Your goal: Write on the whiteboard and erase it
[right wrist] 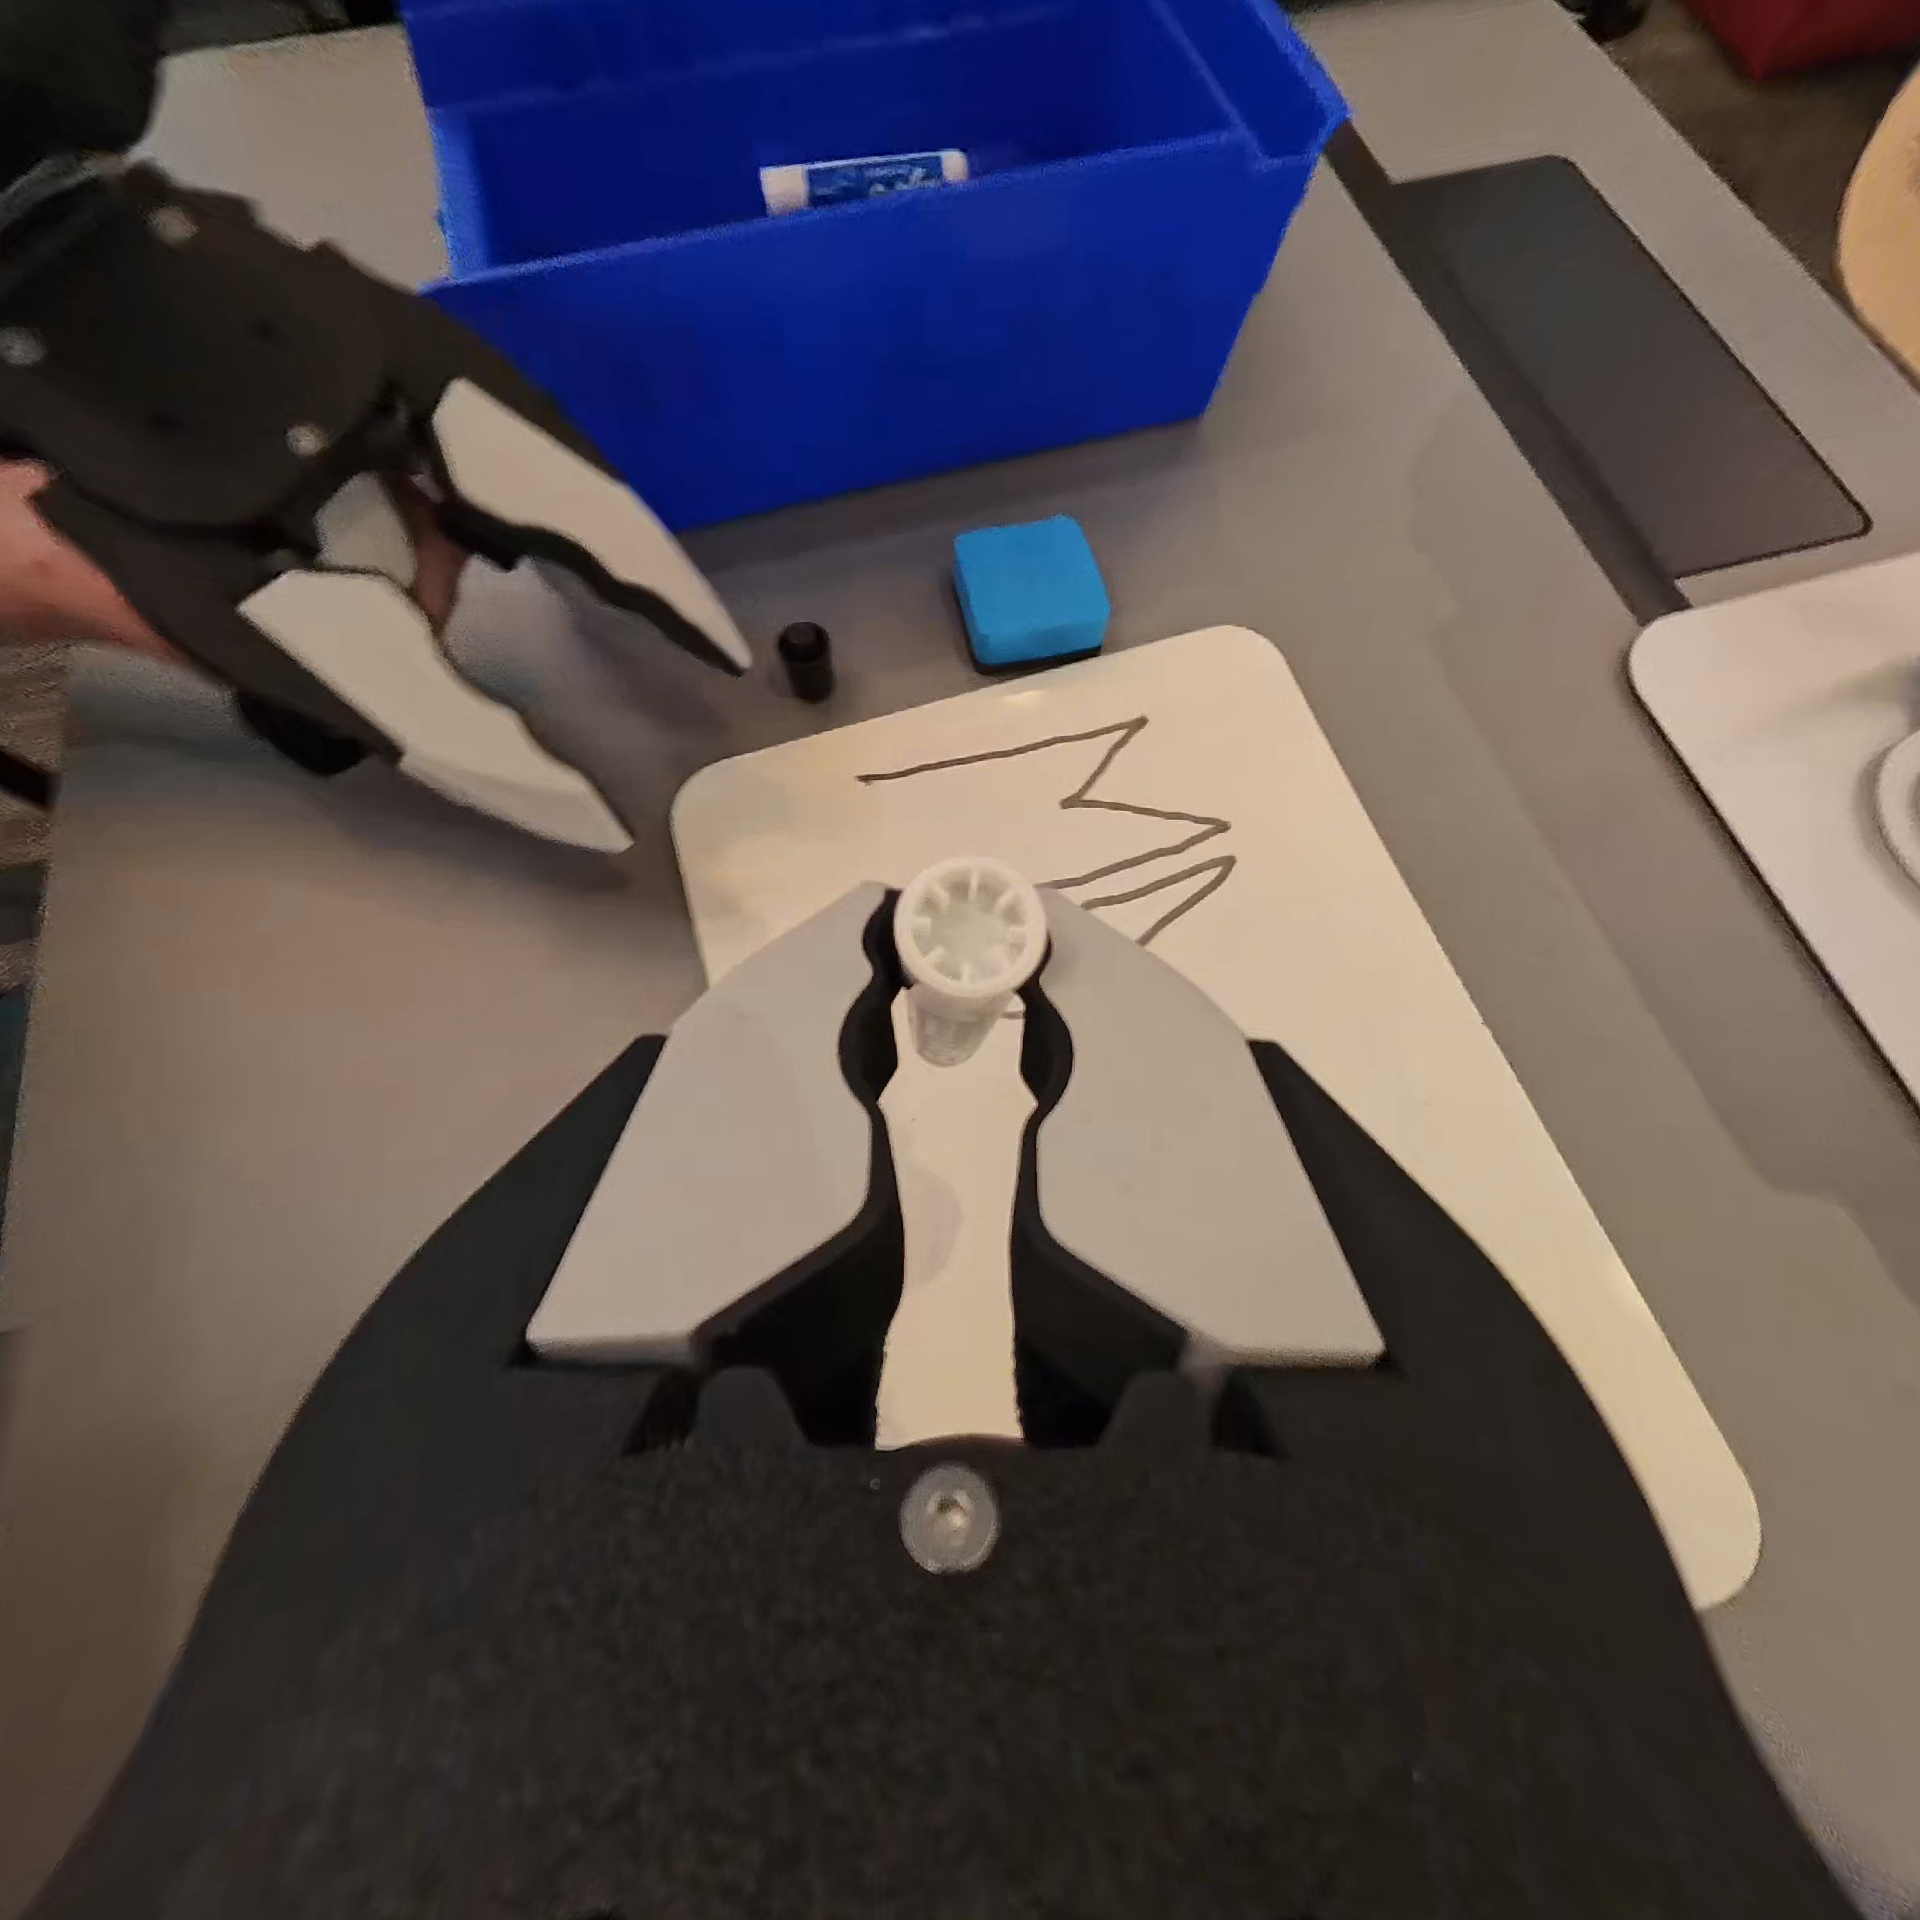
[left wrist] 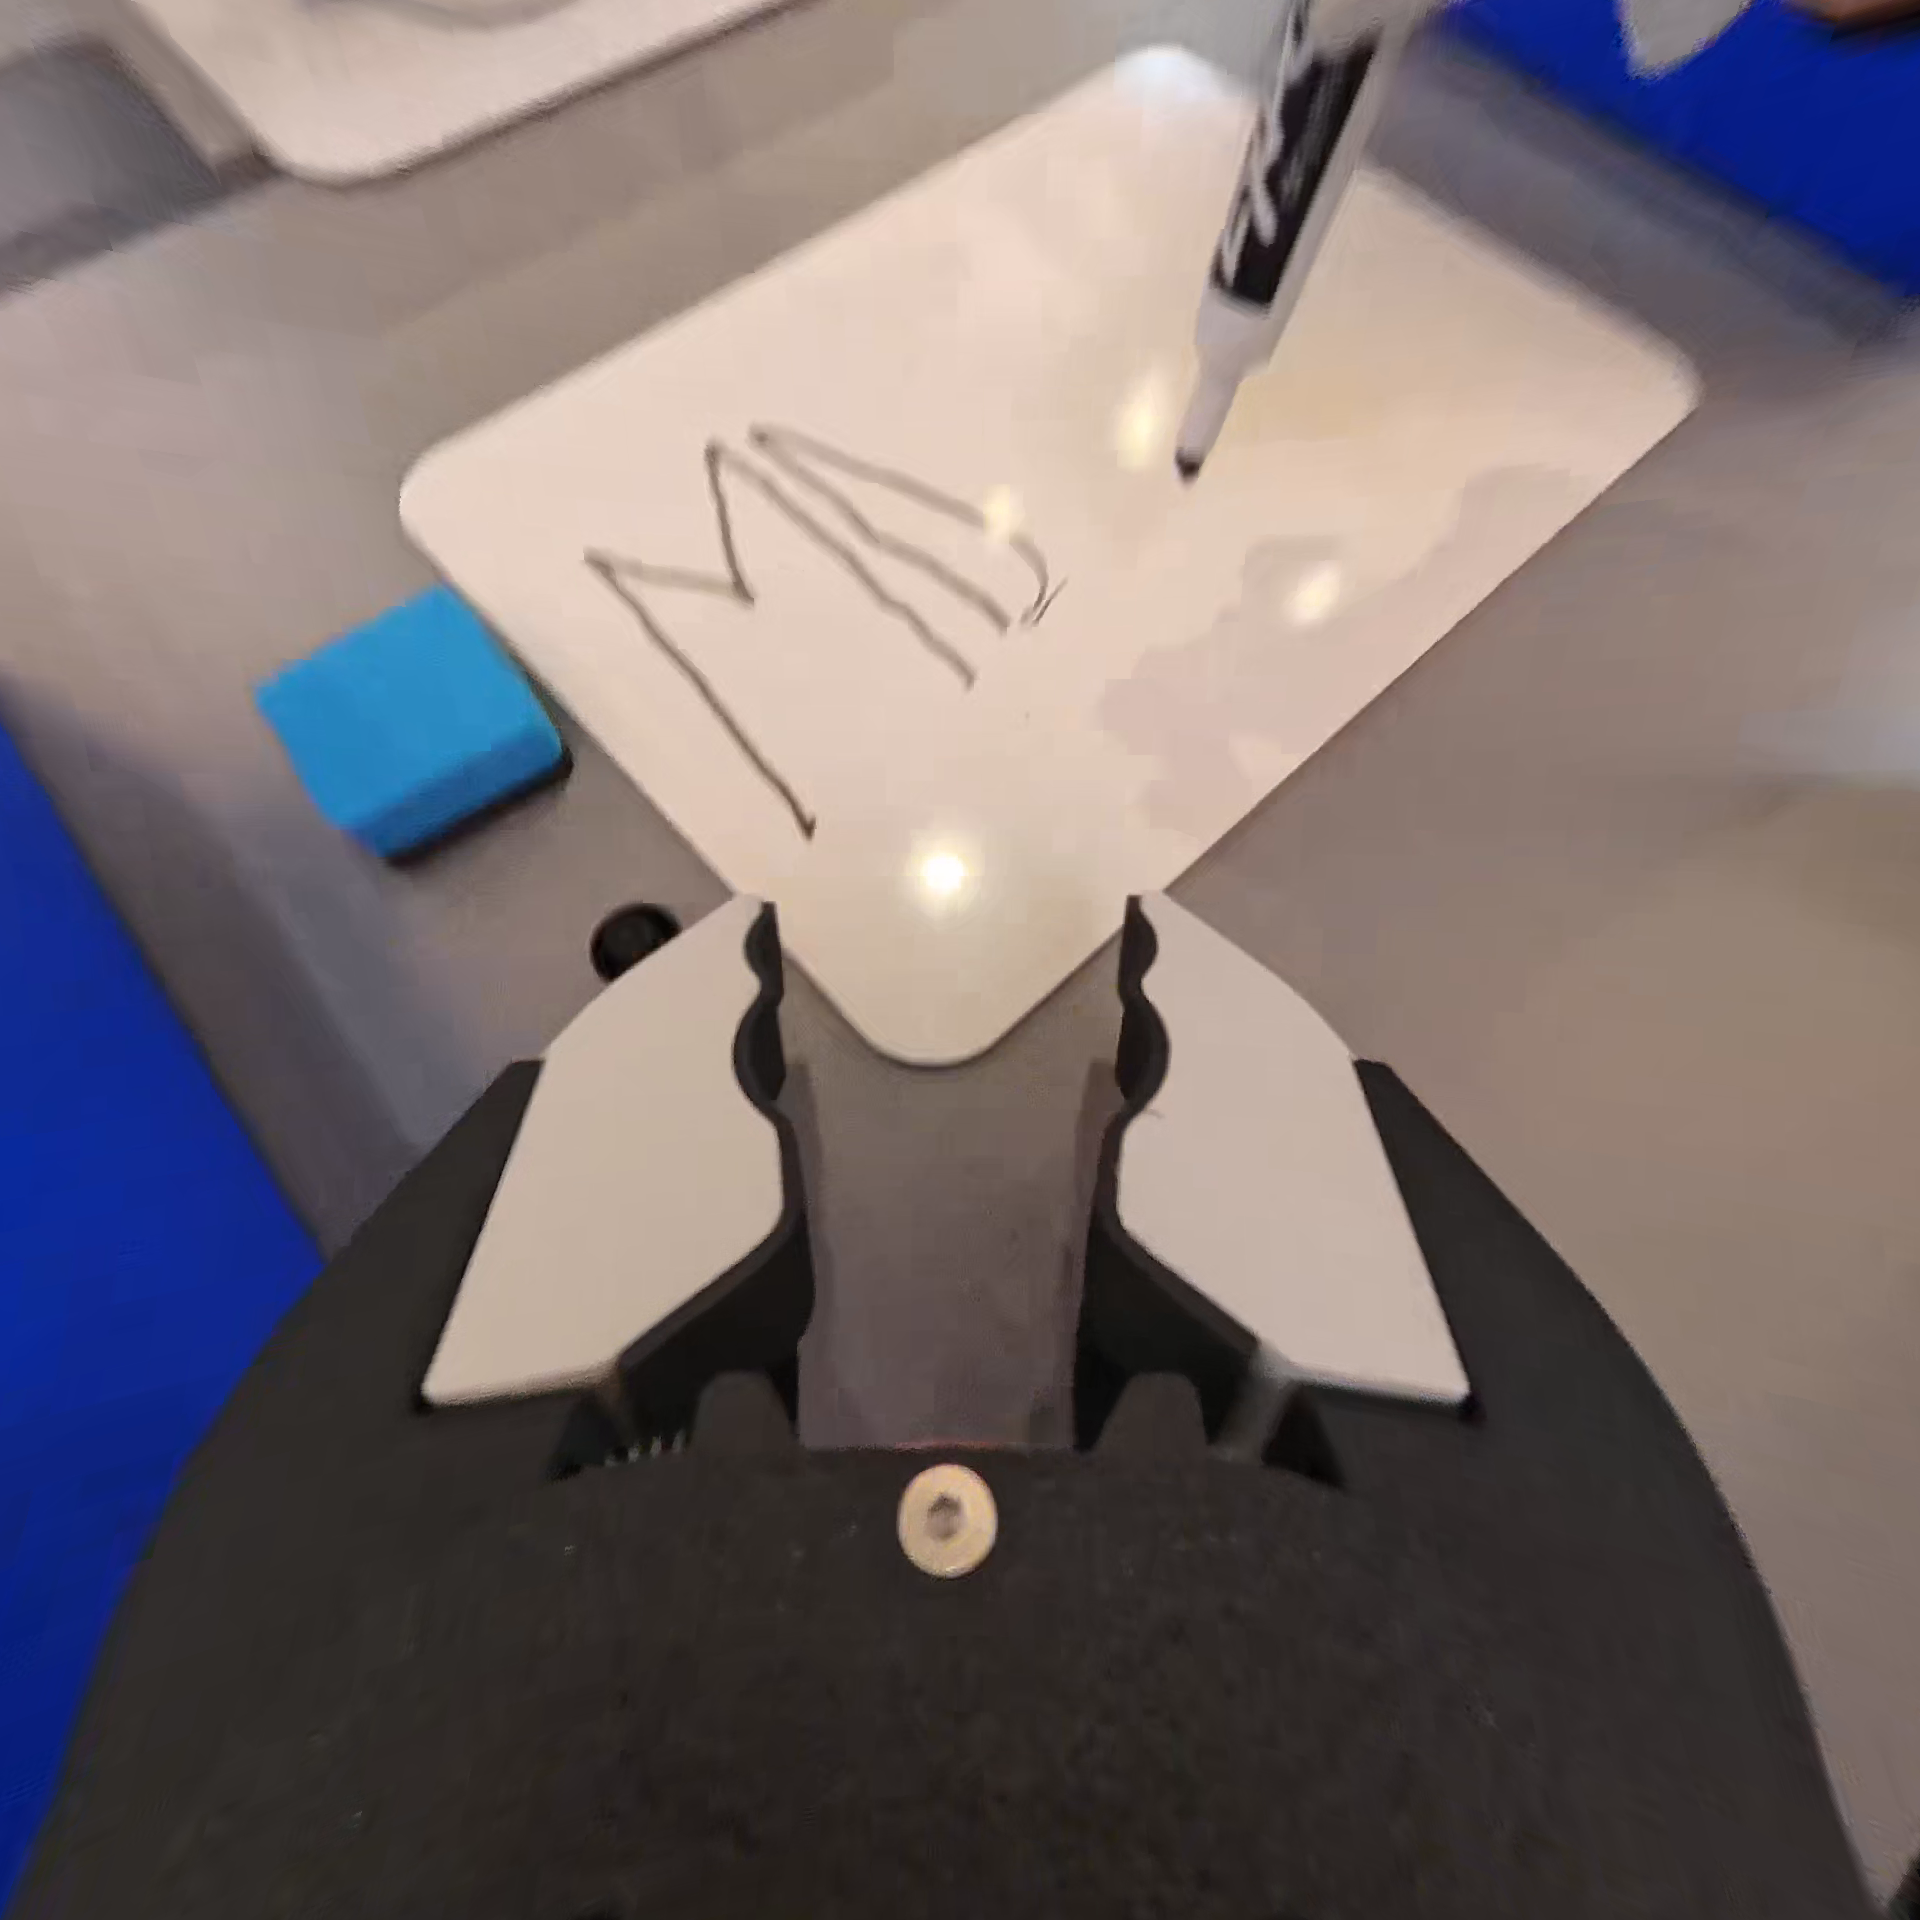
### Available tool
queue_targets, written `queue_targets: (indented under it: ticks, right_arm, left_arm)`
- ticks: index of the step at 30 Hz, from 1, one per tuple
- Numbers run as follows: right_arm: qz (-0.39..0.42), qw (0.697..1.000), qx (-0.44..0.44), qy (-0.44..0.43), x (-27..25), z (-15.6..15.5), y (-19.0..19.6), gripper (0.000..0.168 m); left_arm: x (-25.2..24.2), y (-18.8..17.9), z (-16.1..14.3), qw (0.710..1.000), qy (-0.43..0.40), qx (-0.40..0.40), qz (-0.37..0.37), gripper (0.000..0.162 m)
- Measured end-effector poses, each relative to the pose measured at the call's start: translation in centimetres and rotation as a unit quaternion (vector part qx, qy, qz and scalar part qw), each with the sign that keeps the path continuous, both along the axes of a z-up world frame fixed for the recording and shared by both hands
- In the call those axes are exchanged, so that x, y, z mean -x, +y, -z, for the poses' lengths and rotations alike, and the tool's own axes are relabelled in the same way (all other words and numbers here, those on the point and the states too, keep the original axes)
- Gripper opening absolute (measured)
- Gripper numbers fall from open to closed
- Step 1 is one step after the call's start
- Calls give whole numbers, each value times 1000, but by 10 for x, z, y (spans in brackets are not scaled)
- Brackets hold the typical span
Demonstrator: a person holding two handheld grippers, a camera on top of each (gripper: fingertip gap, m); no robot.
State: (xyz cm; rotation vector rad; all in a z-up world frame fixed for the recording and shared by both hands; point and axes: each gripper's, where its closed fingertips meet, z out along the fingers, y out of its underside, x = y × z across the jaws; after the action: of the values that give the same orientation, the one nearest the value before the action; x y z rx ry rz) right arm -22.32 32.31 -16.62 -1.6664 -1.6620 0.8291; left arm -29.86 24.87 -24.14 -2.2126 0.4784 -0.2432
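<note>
In the left wrist view the marker (left wrist: pixel 1283 197) runs off the top edge, so the right tool gripping it is out of sight there. In the right wrist view the right tool (right wrist: pixel 971 940) hides the marker's tip and part of the scribble (right wrist: pixel 1101 821). The bin's (right wrist: pixel 831 343) far wall is cropped; a small labelled tube (right wrist: pixel 862 179) inside is perhaps another marker.

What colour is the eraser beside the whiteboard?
Light blue on top with a black base; the eraser shows best in the right wrist view.
</note>
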Motion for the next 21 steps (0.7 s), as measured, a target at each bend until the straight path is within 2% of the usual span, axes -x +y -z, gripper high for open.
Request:
queue_targets:
  ticks: [3, 7, 14, 21]
  right_arm:
    - [12, 1000, 10, -1, 9, 13, 10, 20]
    - [38, 999, -10, -12, 18, 30, 26, 20]
    - [64, 997, -35, 4, 28, 31, 46, 20]
    - [90, 995, -50, 2, 57, 33, 72, 20]
  left_arm:
    - [8, -3, 17, 999, 35, 10, -31, 64]
    - [7, -4, 28, 998, 37, 34, -31, 63]
    - [2, -7, 41, 998, 35, 58, -18, 59]
    - [2, -6, 41, 998, 34, 56, -14, 57]
